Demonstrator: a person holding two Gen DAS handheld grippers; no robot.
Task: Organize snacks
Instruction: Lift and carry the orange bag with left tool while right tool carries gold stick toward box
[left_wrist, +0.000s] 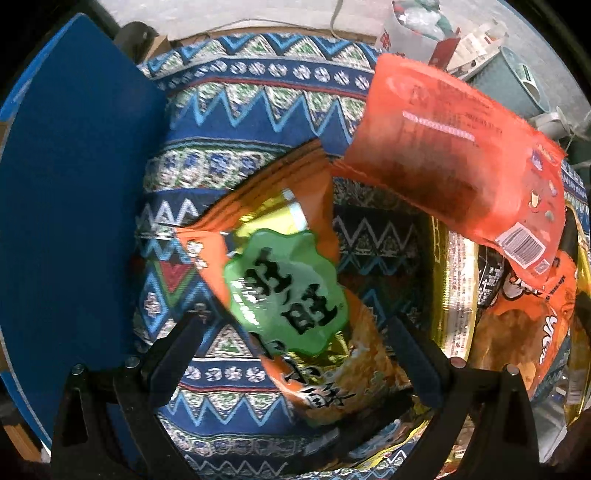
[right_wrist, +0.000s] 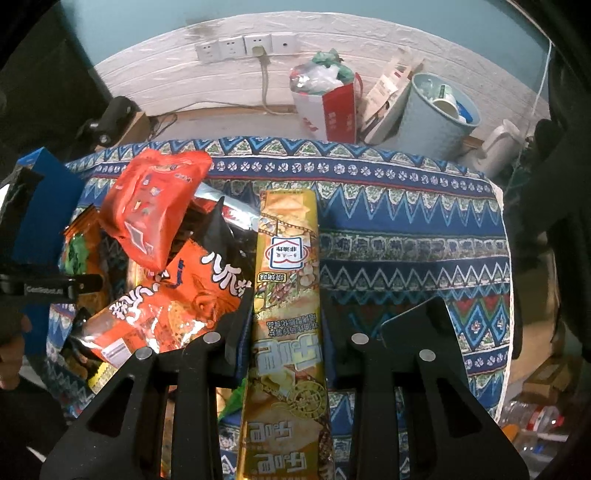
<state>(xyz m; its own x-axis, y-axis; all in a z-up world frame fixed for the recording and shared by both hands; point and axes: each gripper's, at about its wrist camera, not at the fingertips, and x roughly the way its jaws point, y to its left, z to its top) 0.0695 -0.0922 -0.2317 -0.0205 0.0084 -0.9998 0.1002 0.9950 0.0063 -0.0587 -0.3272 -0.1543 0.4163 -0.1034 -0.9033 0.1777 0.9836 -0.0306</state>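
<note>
The right hand-held gripper (right_wrist: 286, 314) is squeezed shut on a long gold snack box (right_wrist: 286, 317). The box lies flat on the desk's patterned cloth (right_wrist: 406, 236) and runs straight away from the gripper, right between its two black fingers (right_wrist: 236, 325). Both fingers seem to touch the box's sides.

Just to the left of this gripper is a heap of snack bags. The nearest is an orange-red crinkly bag (right_wrist: 184, 306) with big white letters. Past it, a red pouch (right_wrist: 151, 206) hangs up in the air above the heap — I cannot tell what holds it. Far past the desk, by the white wall, stand a red and white paper bag (right_wrist: 328, 110) and a pale blue bin (right_wrist: 436, 114).

The left hand-held gripper (left_wrist: 295, 332) points down at the desk with its jaws wide open. Between them lies an orange bag with a green label (left_wrist: 284, 288). The pads do not press on it — there is a gap on each side. The bag rests on the patterned cloth (left_wrist: 236, 122).

To the right of this gripper the red pouch (left_wrist: 454, 162) floats above the other bags, showing its back and a barcode. Under it lies an orange bag (left_wrist: 524, 314), with a gold edge beside it. To the left of the gripper stands a flat blue board (left_wrist: 74, 184).
</note>
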